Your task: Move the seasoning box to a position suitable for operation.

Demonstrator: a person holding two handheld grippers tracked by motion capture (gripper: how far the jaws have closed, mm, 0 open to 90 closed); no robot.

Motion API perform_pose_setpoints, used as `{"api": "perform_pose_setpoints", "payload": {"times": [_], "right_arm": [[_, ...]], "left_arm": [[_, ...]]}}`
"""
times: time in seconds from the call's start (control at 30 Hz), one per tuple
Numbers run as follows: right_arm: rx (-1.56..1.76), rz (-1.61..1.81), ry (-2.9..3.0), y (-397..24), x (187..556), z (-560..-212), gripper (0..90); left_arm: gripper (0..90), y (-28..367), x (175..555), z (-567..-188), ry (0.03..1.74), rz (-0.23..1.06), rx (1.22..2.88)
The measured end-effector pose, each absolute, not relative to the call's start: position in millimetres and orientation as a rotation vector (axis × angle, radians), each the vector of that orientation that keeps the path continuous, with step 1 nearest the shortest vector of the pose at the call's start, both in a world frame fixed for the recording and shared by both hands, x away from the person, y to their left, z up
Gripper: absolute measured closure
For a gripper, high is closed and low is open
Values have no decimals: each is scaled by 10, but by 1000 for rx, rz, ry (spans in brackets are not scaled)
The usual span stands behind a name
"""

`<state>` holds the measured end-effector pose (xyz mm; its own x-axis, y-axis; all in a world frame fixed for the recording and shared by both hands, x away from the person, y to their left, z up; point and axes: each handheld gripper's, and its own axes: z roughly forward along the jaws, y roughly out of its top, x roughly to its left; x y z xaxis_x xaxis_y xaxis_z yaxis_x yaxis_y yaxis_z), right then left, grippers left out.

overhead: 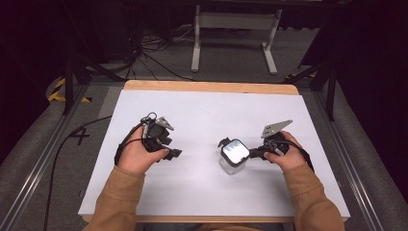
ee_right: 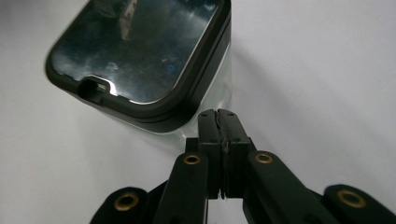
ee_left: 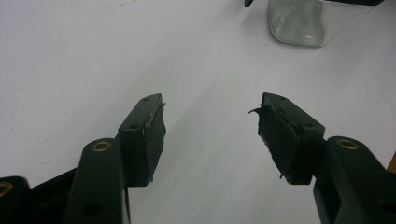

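Note:
A clear square jar with a black-rimmed, glossy lid stands on the white table right of centre. My right gripper comes in from the jar's right. In the right gripper view, this gripper is shut with its pads pressed flat together and nothing between them. Its tip sits right at the jar's wall, just under the lid rim. My left gripper rests to the left, well apart from the jar. Its jaws stand wide open over bare table, and the jar shows far ahead.
The white table top has a wooden far edge. A small black tab sticks out at the lid's left corner. Beyond the table lie cables on grey floor and a white stand. A black cable trails off the left side.

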<state>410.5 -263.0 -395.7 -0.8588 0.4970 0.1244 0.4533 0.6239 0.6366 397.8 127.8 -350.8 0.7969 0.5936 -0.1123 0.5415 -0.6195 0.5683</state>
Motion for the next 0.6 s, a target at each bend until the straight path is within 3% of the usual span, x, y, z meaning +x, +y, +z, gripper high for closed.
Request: {"api": "perform_pose_setpoints", "payload": {"times": [0.6], "right_arm": [[766, 960, 2847, -2527, 4061, -4028, 900]], "left_arm": [[412, 1249, 4005, -3513, 826, 107, 2395]]}}
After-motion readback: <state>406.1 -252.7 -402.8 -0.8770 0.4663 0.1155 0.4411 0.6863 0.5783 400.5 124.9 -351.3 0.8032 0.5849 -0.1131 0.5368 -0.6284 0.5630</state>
